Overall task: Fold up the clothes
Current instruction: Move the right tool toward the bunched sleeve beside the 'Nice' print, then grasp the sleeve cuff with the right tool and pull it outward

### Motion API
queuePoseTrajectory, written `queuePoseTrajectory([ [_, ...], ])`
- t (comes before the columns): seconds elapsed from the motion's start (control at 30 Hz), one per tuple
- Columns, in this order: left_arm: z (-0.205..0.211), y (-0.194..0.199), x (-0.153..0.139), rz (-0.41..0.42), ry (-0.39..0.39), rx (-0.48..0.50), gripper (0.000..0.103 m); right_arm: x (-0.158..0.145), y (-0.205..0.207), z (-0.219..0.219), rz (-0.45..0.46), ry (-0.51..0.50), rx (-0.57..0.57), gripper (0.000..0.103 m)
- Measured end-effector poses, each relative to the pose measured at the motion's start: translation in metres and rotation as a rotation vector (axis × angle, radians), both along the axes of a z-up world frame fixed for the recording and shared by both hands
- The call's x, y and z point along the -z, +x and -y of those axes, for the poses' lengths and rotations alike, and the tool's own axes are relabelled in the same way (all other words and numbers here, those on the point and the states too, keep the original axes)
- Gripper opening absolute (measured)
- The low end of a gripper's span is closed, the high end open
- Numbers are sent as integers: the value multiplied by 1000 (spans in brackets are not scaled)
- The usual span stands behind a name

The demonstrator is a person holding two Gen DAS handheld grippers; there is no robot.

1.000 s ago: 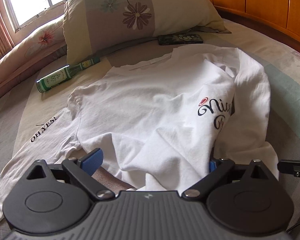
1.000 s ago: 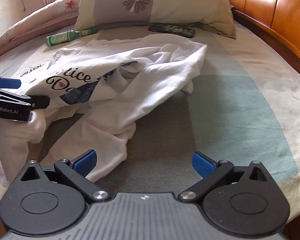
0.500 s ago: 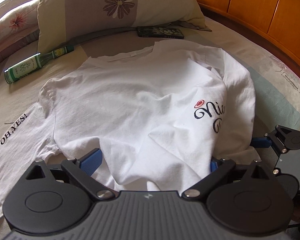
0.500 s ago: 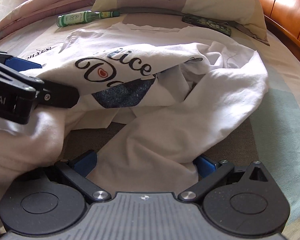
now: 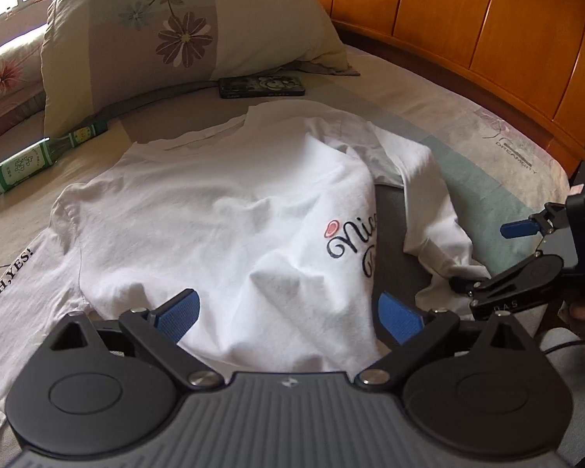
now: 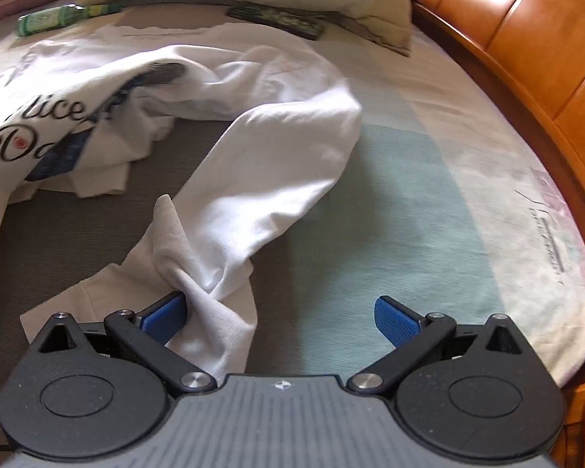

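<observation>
A white long-sleeved shirt (image 5: 214, 210) lies spread on the bed, its hem turned over so a black "Nice" print (image 5: 351, 238) shows. My left gripper (image 5: 288, 314) is open at the near hem, with cloth bunched between its blue fingers. In the right wrist view the shirt's right sleeve (image 6: 277, 163) runs down to my right gripper (image 6: 280, 316). That gripper is open, and the sleeve's end rests against its left finger (image 6: 163, 314). In the left wrist view the right gripper (image 5: 487, 257) stands at the far right, beside the sleeve's cuff.
A green bottle (image 5: 39, 160) lies left of the shirt's collar and a dark flat case (image 5: 261, 86) lies beyond it. A flowered pillow (image 5: 175, 39) stands behind both. A curved wooden bed frame (image 6: 526, 78) bounds the right side. Bare sheet (image 6: 429, 195) lies right of the sleeve.
My right gripper has moved right, off the shirt's body, and the right sleeve now trails out to it. The left gripper stays at the hem, its view turned slightly right.
</observation>
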State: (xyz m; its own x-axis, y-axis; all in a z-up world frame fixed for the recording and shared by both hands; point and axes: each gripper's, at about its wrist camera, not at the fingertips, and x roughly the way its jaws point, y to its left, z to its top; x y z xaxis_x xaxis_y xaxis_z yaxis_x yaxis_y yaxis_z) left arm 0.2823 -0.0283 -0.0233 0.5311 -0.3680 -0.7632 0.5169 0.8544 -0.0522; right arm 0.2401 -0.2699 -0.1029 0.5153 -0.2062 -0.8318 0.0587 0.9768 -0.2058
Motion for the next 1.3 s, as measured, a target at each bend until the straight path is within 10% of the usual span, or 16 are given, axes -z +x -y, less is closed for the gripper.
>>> queuePoseTrajectory([
  [0.23,30,-40,-15,12,-65,98,99,-16,-28,44,44,-2,128,103],
  [0.5,44,-51,-8,-25,-78,45,99,-30,-16,7,130,62,-4,103],
  [0.9,45,-45,1,-40,-87,7,99,-17,17,71,87,-133,96,103],
  [1.3,63,-40,14,-63,-71,30,99,-19,31,131,-6,42,83,103],
])
